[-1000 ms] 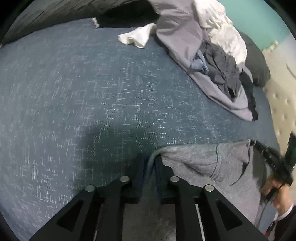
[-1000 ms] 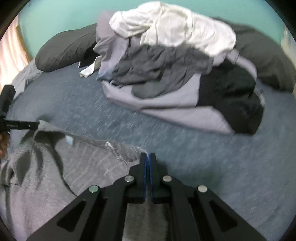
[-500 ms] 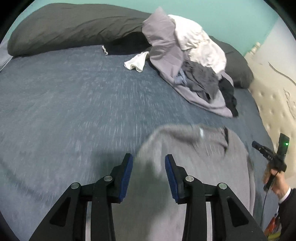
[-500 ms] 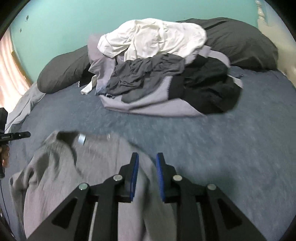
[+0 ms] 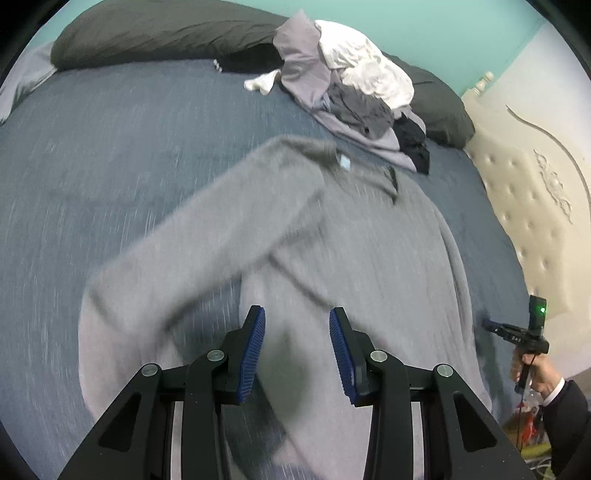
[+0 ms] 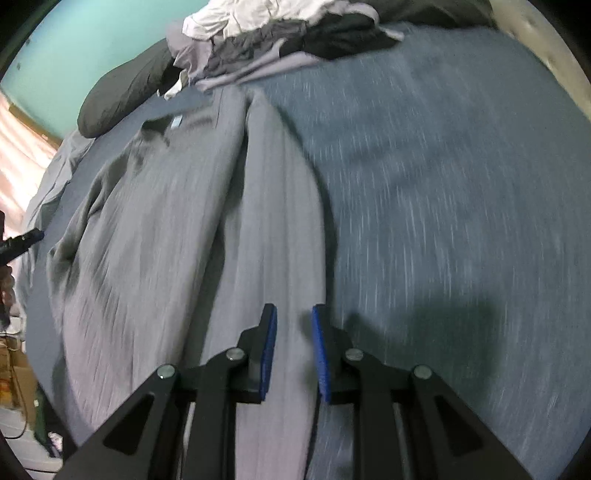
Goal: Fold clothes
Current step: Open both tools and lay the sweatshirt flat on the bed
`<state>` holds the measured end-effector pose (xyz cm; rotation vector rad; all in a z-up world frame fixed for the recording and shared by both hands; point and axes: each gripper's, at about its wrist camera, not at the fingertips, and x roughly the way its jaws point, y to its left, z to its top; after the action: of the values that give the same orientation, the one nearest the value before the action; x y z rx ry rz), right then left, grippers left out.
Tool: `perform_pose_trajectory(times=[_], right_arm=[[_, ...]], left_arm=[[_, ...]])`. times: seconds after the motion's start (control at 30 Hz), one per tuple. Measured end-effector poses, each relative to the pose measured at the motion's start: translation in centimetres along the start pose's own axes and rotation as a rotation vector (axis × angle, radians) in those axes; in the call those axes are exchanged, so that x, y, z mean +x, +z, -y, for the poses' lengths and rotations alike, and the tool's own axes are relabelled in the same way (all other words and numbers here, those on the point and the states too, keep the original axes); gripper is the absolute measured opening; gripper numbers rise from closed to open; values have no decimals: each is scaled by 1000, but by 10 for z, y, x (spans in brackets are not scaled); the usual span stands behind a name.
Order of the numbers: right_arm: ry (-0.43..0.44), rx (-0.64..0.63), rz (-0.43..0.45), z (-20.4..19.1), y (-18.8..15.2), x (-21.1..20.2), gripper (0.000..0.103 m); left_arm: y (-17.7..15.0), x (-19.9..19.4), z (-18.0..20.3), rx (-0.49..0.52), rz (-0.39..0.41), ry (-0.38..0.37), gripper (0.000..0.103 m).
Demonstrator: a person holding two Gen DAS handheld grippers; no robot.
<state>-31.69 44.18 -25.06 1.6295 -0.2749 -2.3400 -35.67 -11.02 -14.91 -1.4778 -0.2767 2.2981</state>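
A gray long-sleeved top [image 5: 369,251] lies spread across the blue bedspread [image 5: 110,155], collar toward the pillows, 1 sleeve slanting out to the side in the left wrist view. The left gripper [image 5: 297,350] hangs above the garment, its 2 blue-padded fingers [image 5: 255,354] parted with nothing between them. The right gripper [image 6: 293,354] hovers over the top's edge, fingers apart by a narrower gap, also holding nothing. Both views are streaked with blur. A heap of unfolded clothes [image 5: 354,92] sits near the dark pillows [image 5: 159,33], beyond the collar. A sleeved hand [image 5: 535,373] grips the right tool's handle.
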Motion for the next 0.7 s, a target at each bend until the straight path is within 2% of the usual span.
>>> perform_pose_trajectory(times=[0.17, 0.3, 0.47, 0.7], right_arm=[[-13, -27, -82, -12, -51, -7, 19], [-14, 3, -118, -13, -84, -12, 19], [14, 2, -141, -21, -115, -21, 19], [64, 7, -202, -33, -137, -17, 19]], left_arm=[[-54, -10, -4, -46, -44, 14, 40], [-89, -16, -3, -69, -71, 8, 40], [-120, -29, 3, -79, -69, -7, 40], [-140, -44, 12, -84, -61, -14, 40]])
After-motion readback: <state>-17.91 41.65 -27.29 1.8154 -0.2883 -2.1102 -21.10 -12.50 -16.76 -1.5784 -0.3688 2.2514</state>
